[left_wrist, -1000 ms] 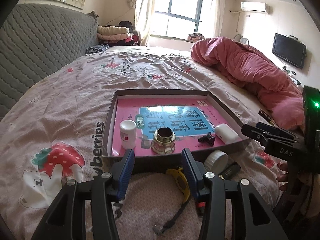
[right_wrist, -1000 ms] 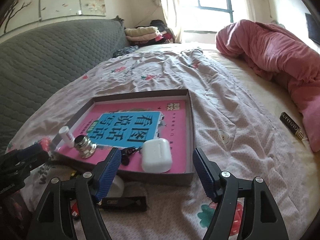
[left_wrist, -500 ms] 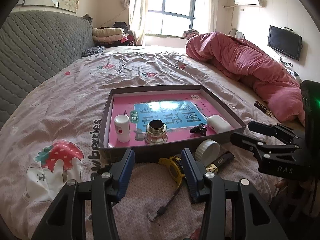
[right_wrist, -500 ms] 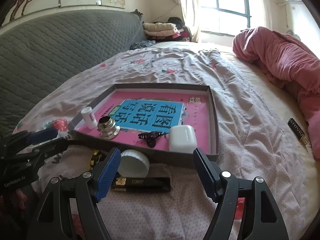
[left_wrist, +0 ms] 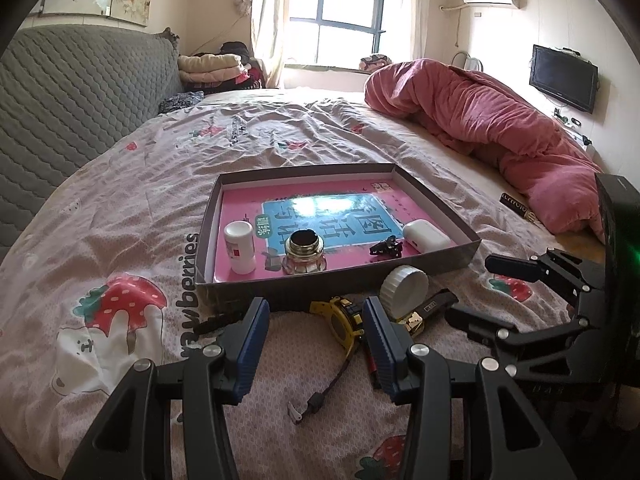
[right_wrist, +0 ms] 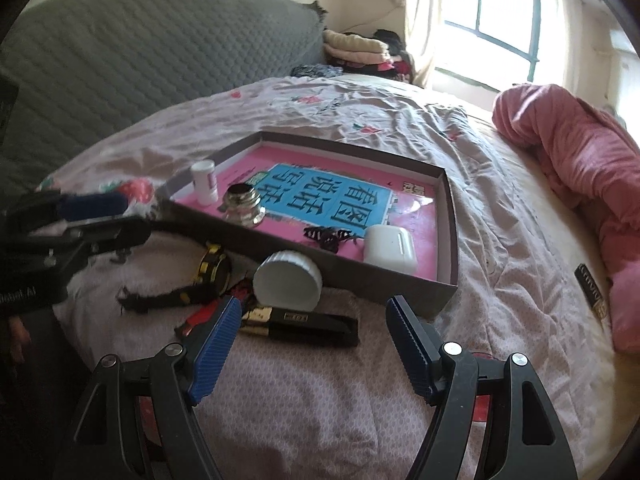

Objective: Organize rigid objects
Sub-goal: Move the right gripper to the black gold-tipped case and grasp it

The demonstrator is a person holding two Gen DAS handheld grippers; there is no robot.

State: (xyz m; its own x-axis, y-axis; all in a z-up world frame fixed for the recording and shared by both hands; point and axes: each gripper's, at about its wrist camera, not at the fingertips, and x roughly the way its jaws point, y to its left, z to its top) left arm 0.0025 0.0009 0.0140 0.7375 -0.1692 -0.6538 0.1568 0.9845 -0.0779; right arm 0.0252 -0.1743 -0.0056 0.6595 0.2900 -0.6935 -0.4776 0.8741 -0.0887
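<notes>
A shallow grey box (left_wrist: 400,270) (right_wrist: 400,284) with a pink book lining its floor lies on the bed. In it are a white bottle (left_wrist: 239,246), a glass ink jar (left_wrist: 305,253), a black hair clip (left_wrist: 386,248) and a white earbud case (left_wrist: 426,236) (right_wrist: 389,245). In front of the box lie a white round lid (right_wrist: 288,284) (left_wrist: 404,282), a yellow-and-black watch (left_wrist: 340,320) (right_wrist: 210,274), a black-and-gold bar (right_wrist: 308,325) and a red item (right_wrist: 200,318). My left gripper (left_wrist: 316,334) is open just before the watch. My right gripper (right_wrist: 312,334) is open over the black bar.
A pink duvet (left_wrist: 480,112) is heaped on the right of the bed. A small black box (right_wrist: 592,290) lies beside it. A grey quilted headboard (left_wrist: 72,92) stands at the left. A window is at the far end.
Both grippers have pulled back from the box and stayed open. The lid, the watch and the black bar now show fully in front of the box.
</notes>
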